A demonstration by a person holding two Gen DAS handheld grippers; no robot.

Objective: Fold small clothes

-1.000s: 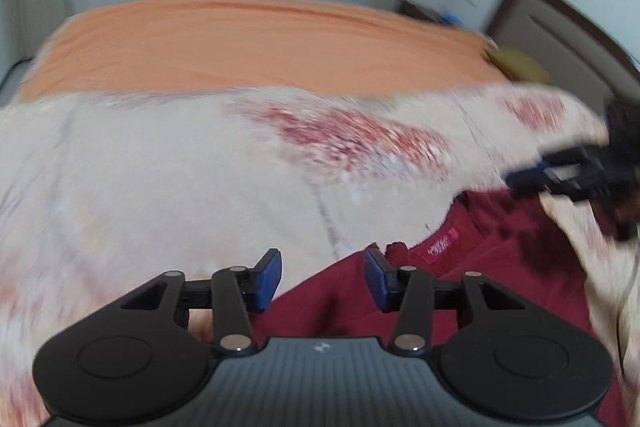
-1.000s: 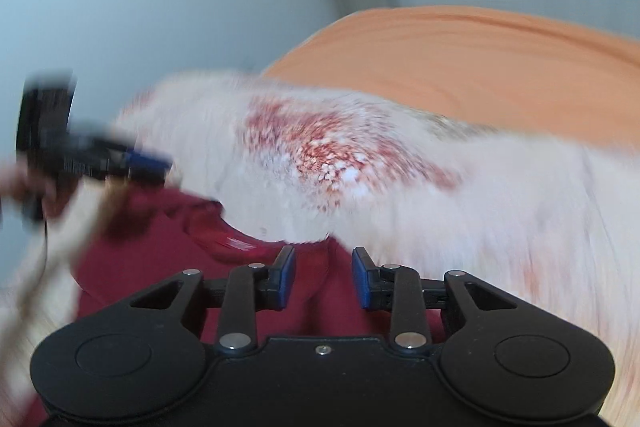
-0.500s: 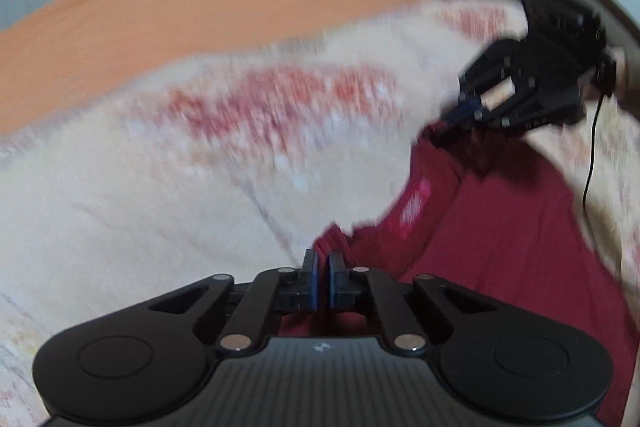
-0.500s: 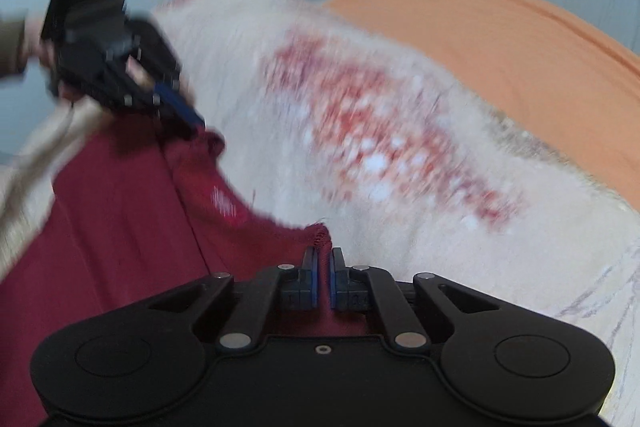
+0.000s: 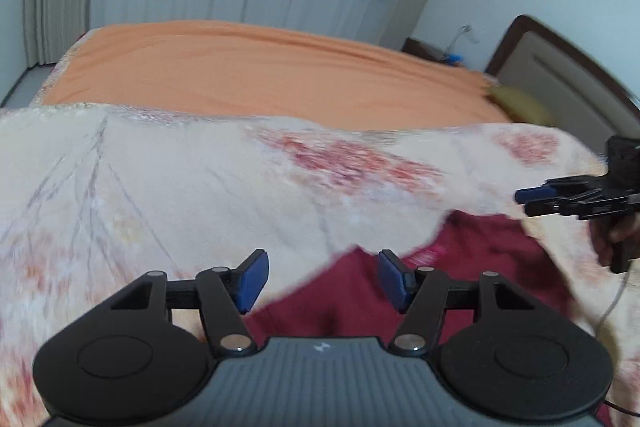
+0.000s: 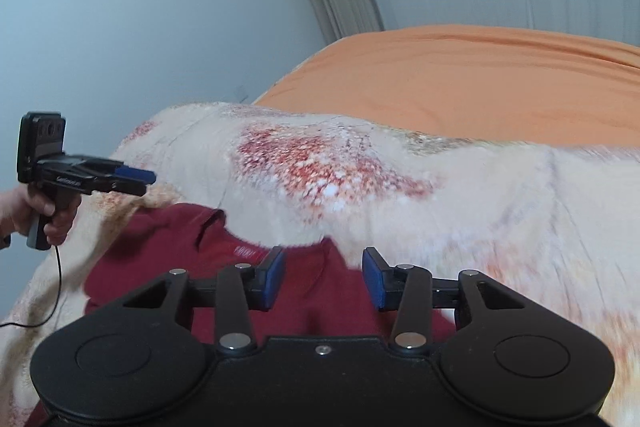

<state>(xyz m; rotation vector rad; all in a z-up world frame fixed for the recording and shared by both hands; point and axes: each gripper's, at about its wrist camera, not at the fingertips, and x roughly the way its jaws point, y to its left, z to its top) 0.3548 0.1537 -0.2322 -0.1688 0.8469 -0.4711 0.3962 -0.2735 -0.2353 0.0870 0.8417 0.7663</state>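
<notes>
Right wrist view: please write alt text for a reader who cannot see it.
The right gripper, jaws opening with nothing gripped, hovers over a dark red shirt on a cream floral blanket. At left, a hand holds the left gripper. An orange bedcover lies behind.

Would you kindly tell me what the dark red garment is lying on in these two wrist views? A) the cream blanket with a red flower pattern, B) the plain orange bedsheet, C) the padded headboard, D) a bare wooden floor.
A: the dark red garment rests on the cream blanket with a red flower pattern, which shows around three of its sides; the plain orange bedsheet lies farther back.
</notes>
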